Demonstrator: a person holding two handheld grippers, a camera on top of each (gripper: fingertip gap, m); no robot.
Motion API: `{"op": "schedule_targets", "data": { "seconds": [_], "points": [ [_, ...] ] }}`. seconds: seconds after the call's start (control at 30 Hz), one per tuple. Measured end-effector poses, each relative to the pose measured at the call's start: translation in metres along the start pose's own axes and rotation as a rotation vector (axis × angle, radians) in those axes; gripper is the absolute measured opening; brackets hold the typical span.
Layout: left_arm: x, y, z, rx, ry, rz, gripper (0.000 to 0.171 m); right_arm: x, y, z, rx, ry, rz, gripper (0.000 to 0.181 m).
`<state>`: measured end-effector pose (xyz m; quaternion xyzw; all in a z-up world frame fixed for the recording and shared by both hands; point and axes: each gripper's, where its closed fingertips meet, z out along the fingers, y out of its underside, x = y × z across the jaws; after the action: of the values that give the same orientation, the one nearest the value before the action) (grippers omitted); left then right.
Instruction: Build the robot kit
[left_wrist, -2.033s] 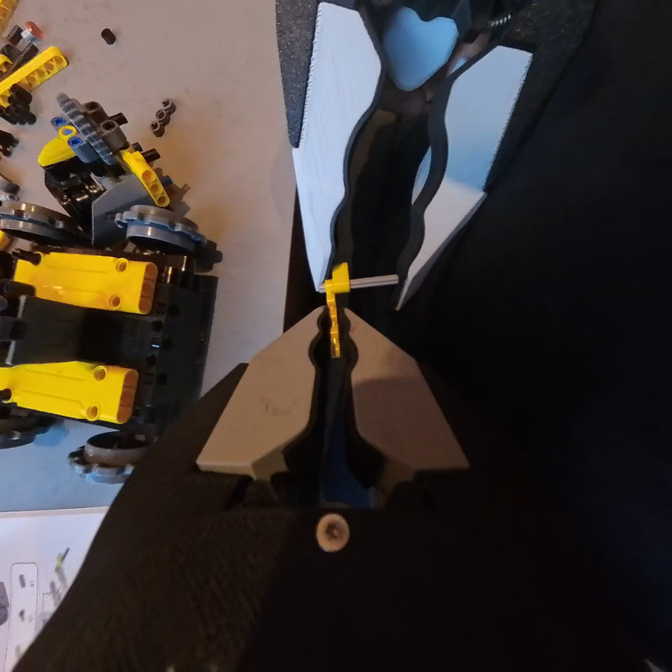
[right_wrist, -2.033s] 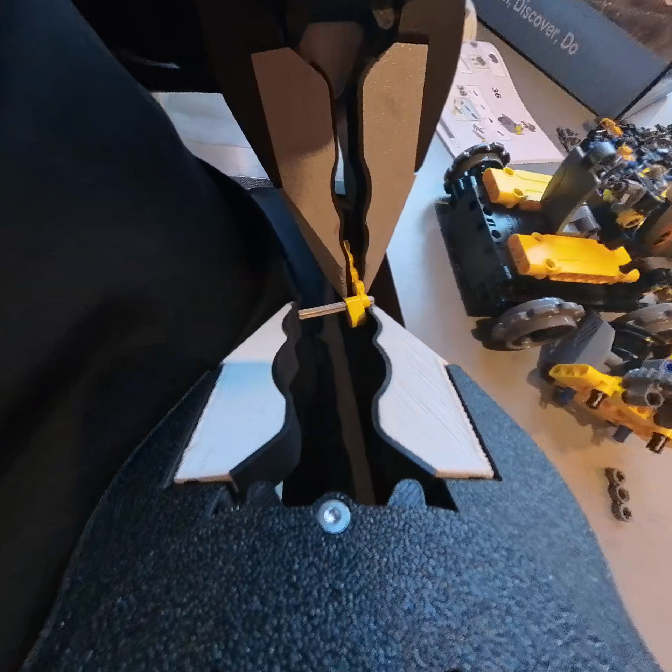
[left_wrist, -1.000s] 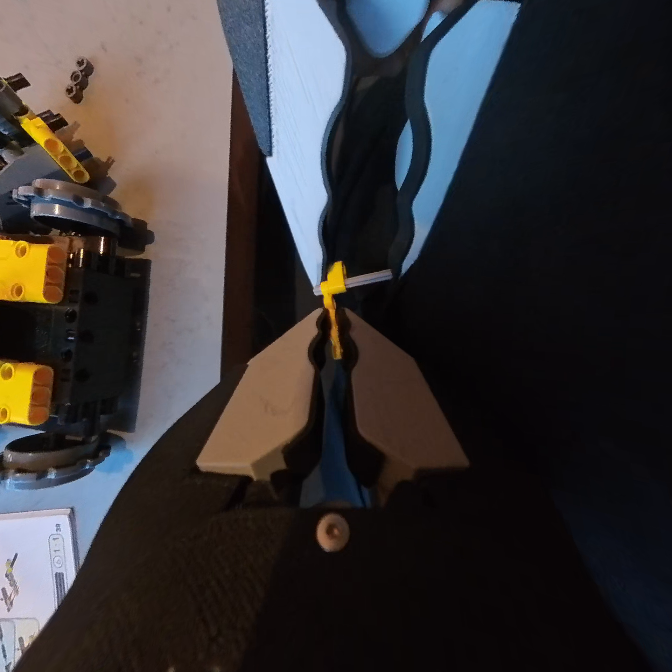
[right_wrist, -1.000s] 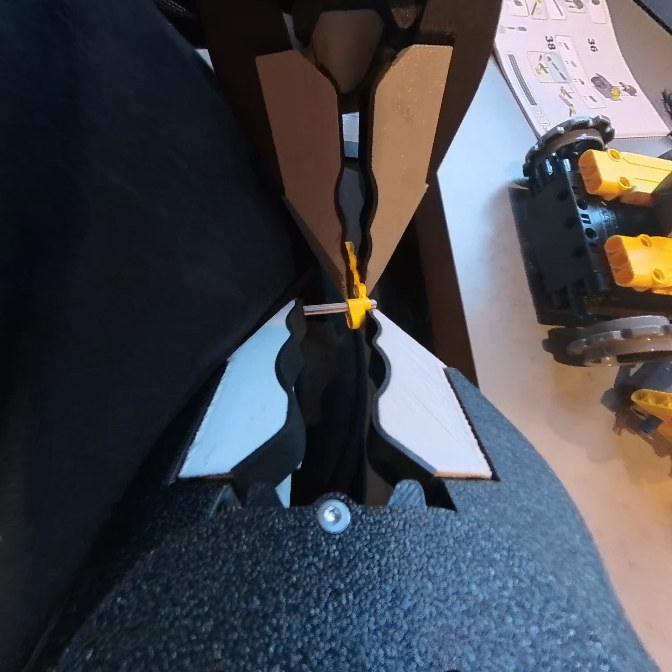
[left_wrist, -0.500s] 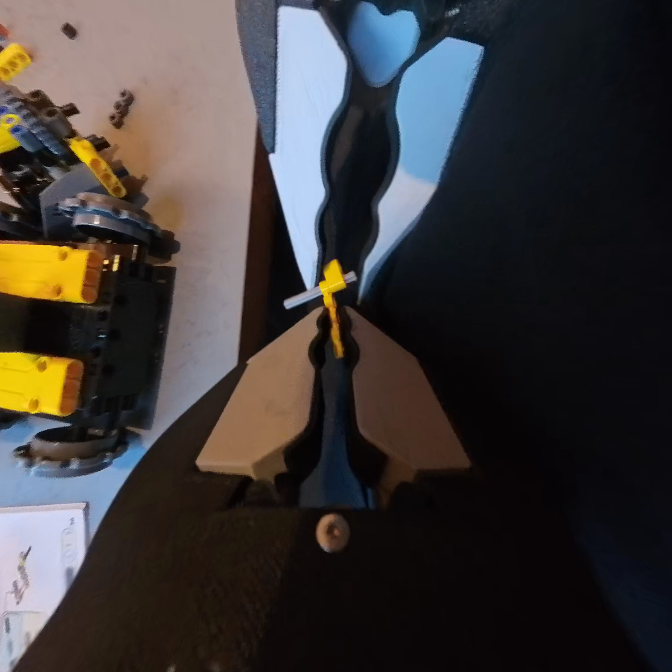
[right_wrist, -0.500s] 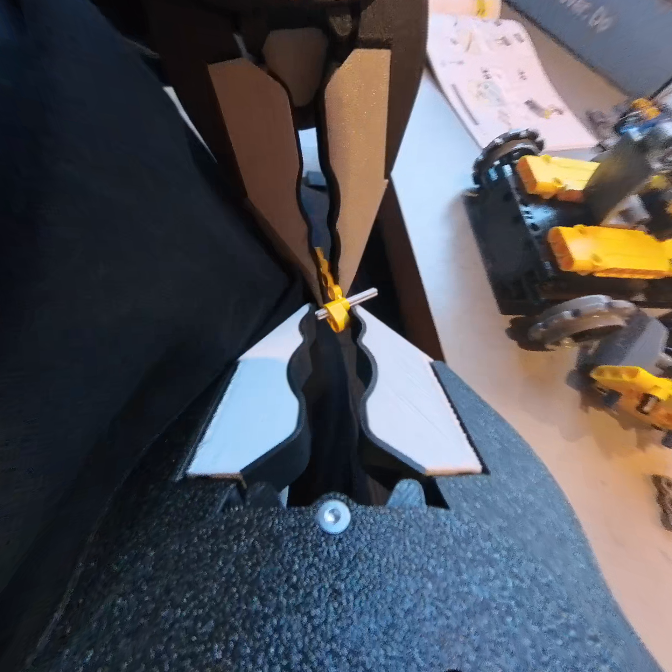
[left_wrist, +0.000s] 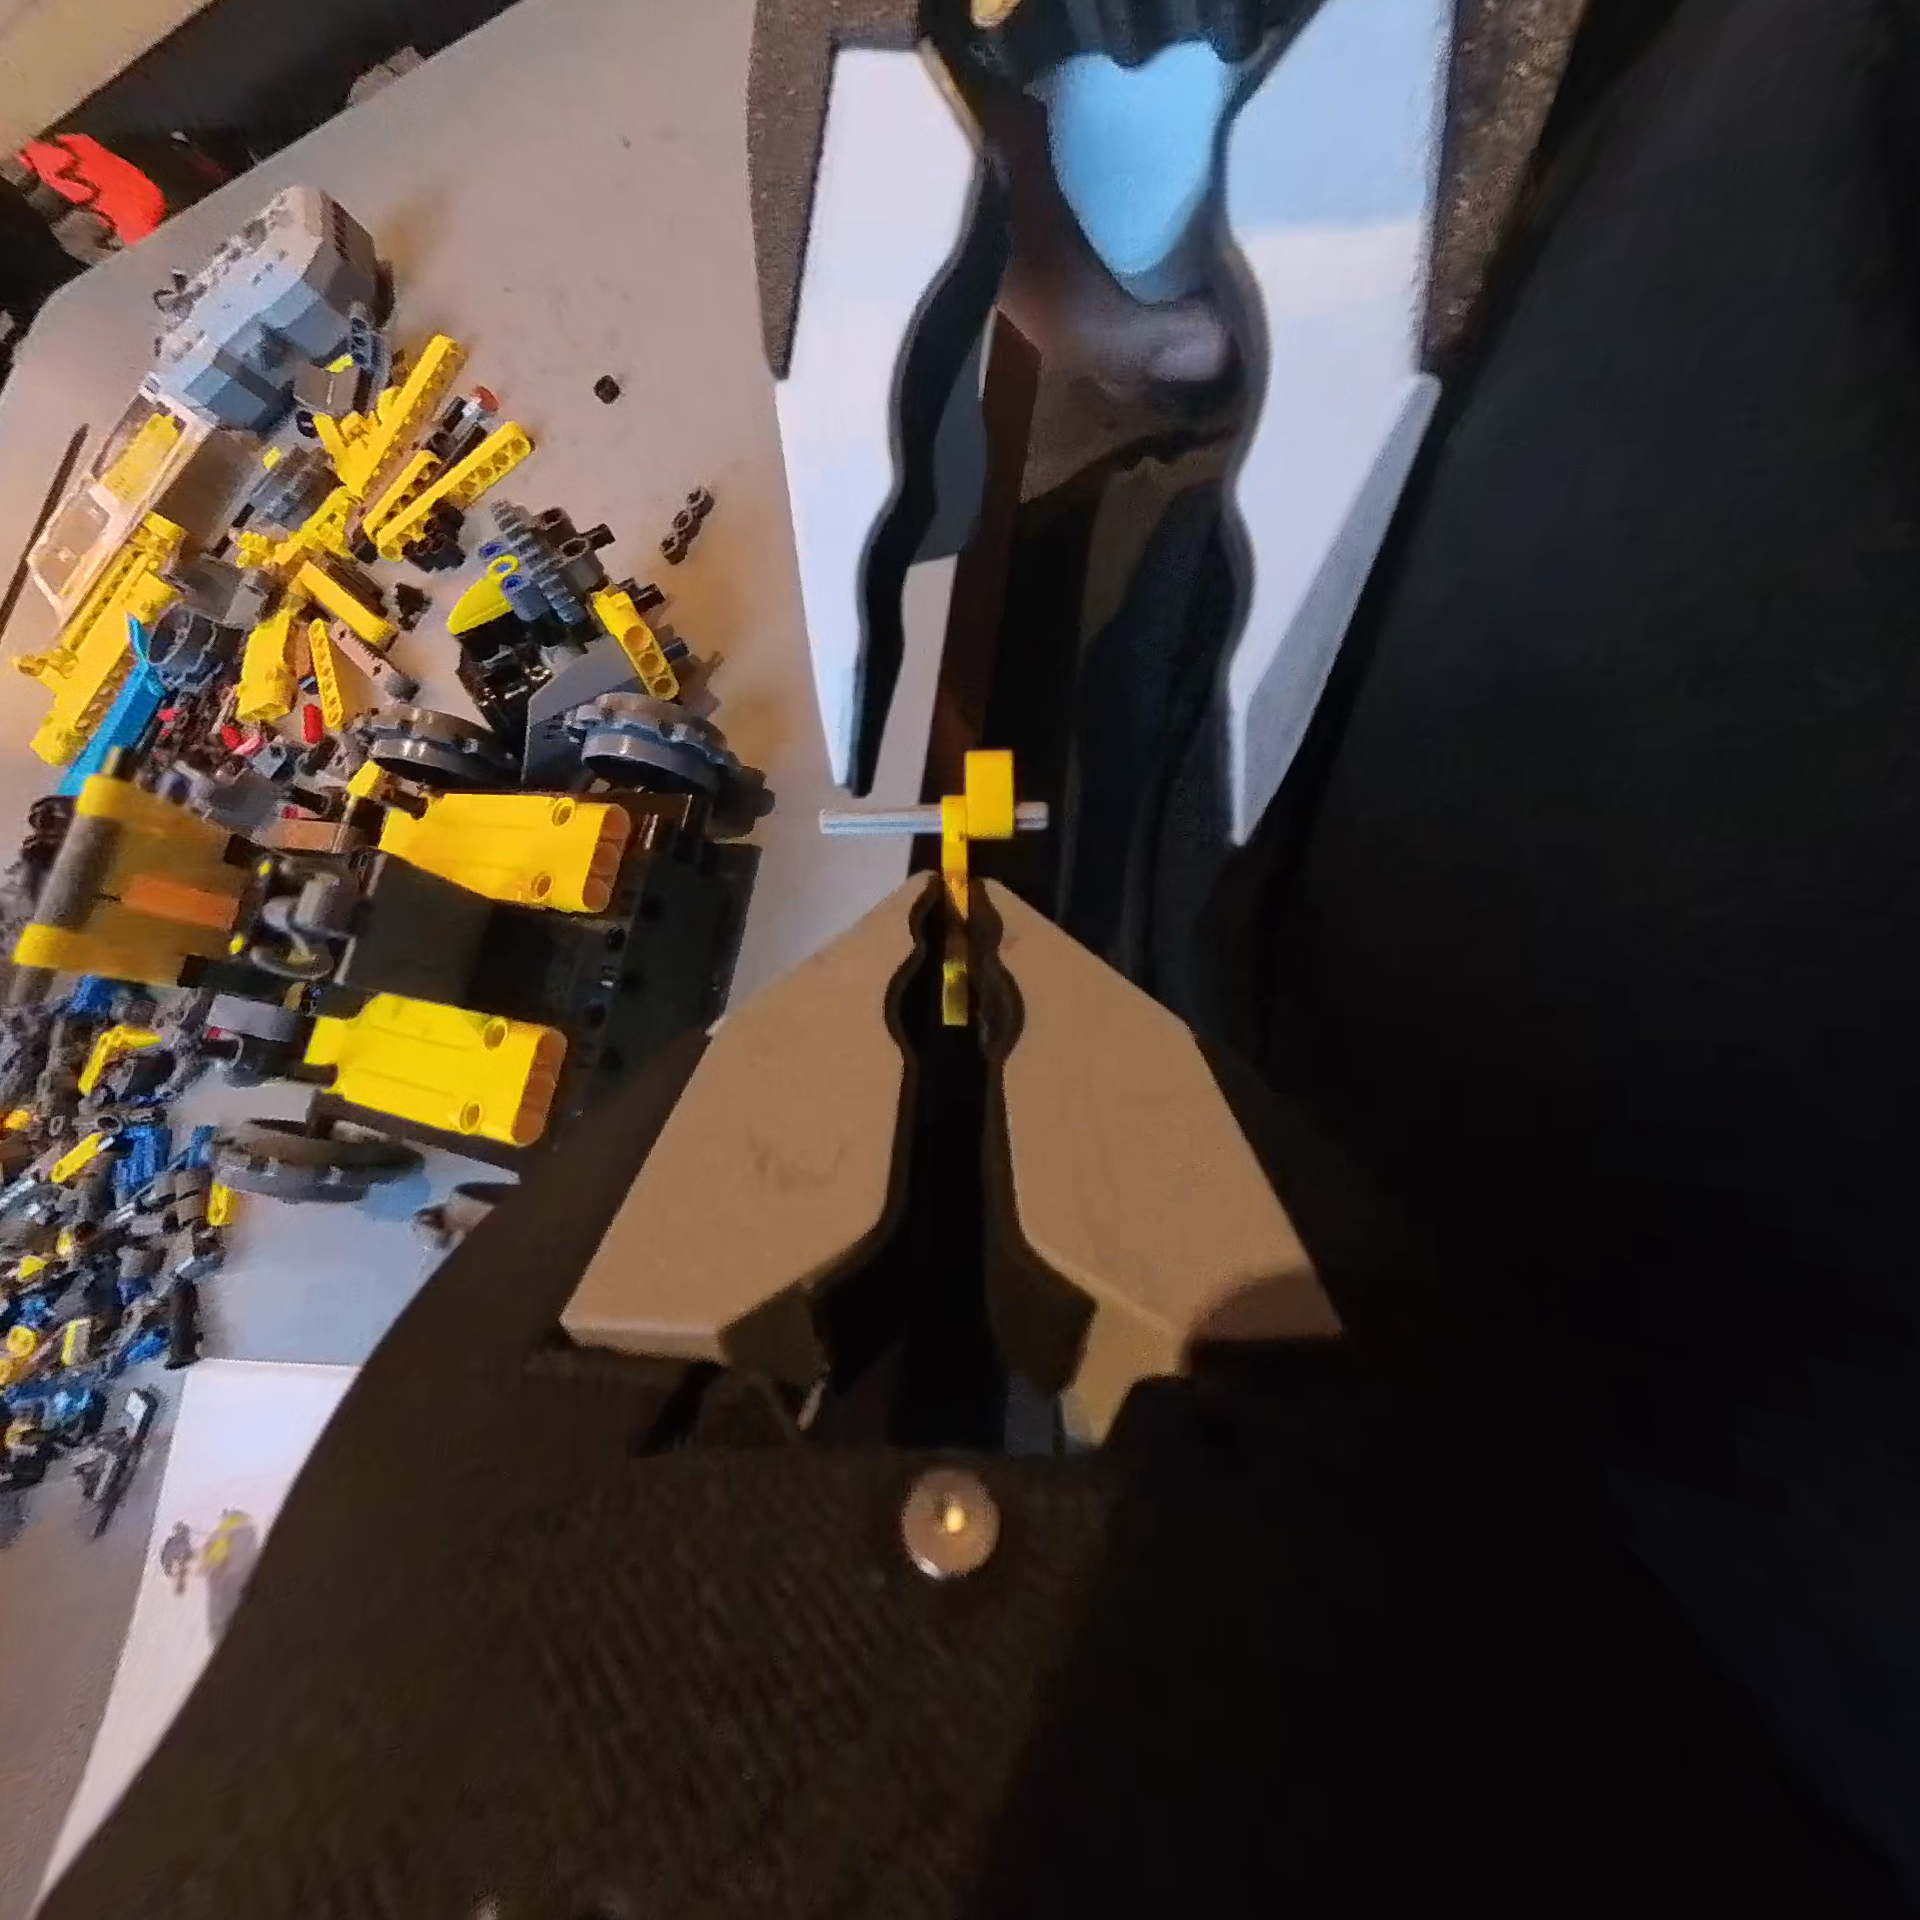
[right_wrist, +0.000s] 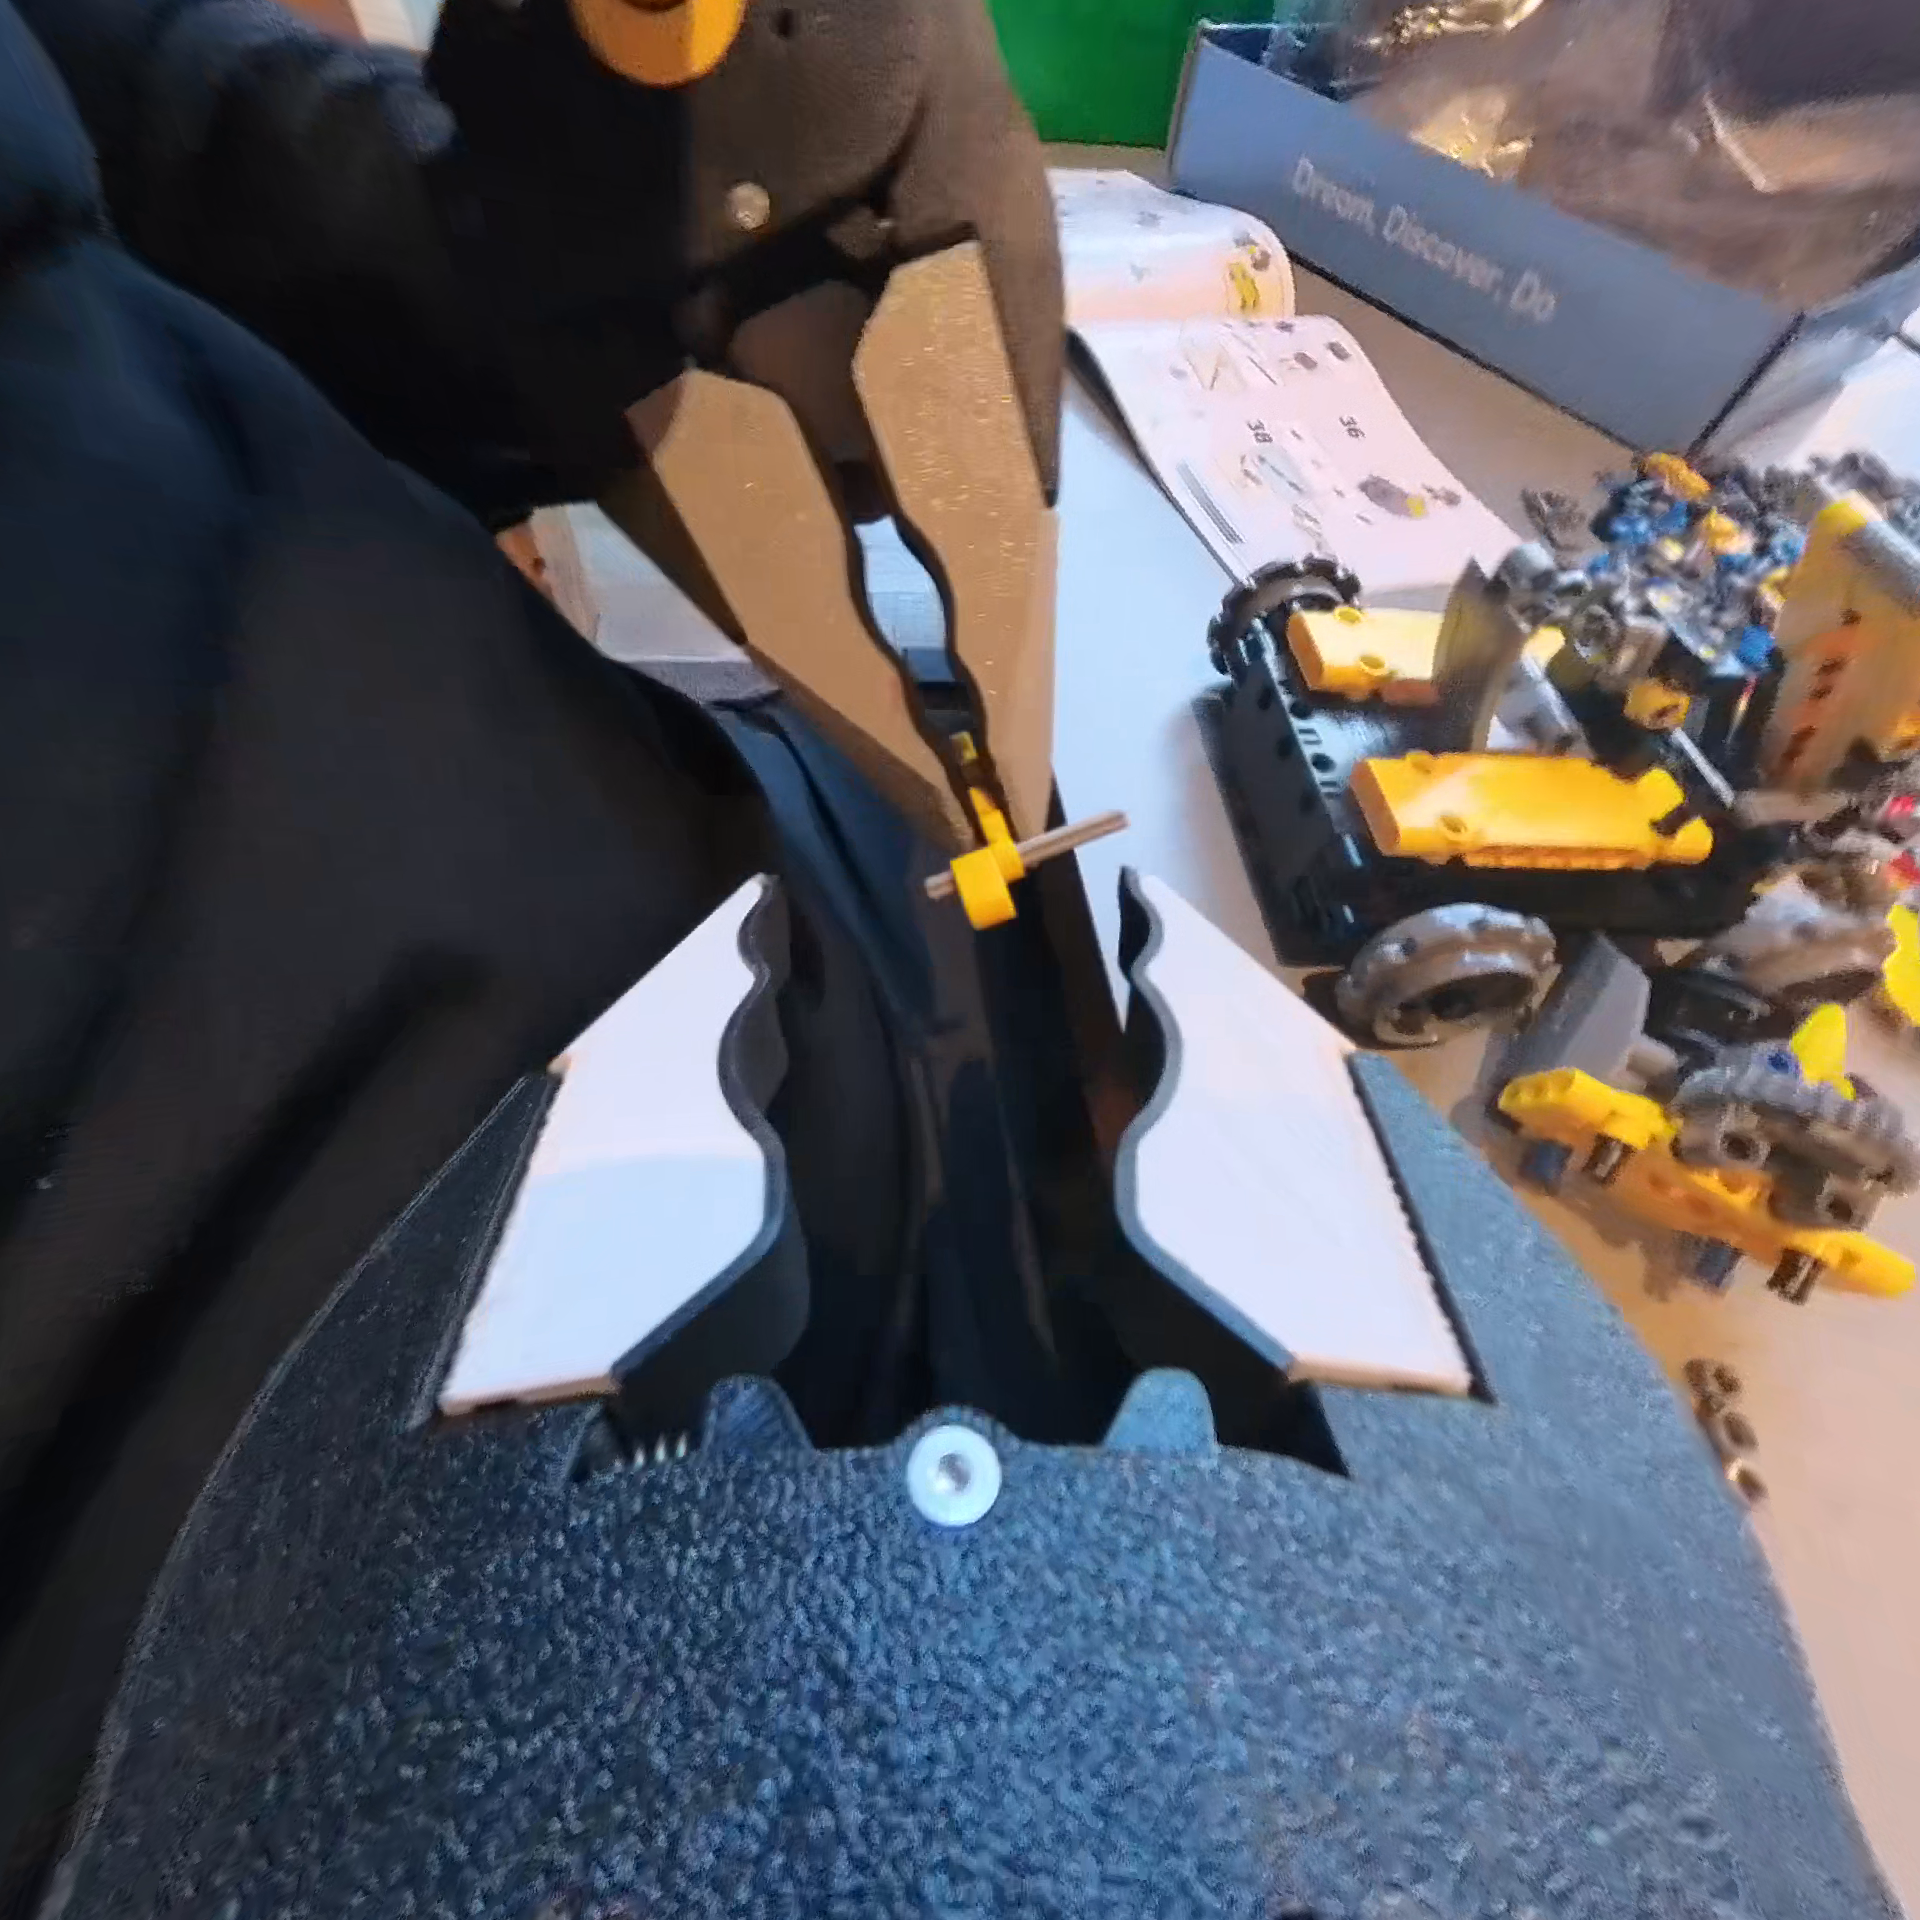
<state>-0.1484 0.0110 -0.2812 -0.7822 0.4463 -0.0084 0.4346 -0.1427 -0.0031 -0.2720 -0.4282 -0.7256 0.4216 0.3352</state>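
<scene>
Plainly, the left hand-held gripper (left_wrist: 956, 883) is clamped on a thin yellow link (left_wrist: 958, 868), held off the edge of the desk (left_wrist: 644, 260). The link's long axis runs straight out along the fingers. A grey axle (left_wrist: 894, 821) crosses its head at right angles, longer end toward the desk. The right hand-held gripper (right_wrist: 945, 894) gapes wide around them, seemingly touching neither.

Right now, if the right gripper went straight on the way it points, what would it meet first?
The right gripper would probably meet the yellow connector on its grey axle, pinched by the left gripper; depth unclear.
</scene>
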Motion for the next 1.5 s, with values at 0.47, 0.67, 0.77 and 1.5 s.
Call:
{"op": "schedule_targets", "data": {
  "seconds": [0.47, 0.67, 0.77, 1.5],
  "points": [
    [-0.006, 0.003, -0.009, 0.196, -0.009, -0.212, 0.001, 0.014, -0.024, 0.008, 0.110, -0.082, 0.125, 0.065],
    [-0.010, 0.004, -0.013, 0.256, 0.031, -0.308, 0.001, 0.015, -0.024, 0.015, 0.092, -0.124, 0.110, 0.067],
    [-0.010, 0.003, -0.015, 0.279, 0.057, -0.341, 0.001, 0.009, -0.023, 0.015, 0.111, -0.161, 0.133, 0.068],
    [0.003, -0.029, -0.029, 0.471, 0.160, -0.357, 0.001, 0.014, -0.051, -0.007, 0.333, -0.248, 0.311, 0.059]
  ]
}}
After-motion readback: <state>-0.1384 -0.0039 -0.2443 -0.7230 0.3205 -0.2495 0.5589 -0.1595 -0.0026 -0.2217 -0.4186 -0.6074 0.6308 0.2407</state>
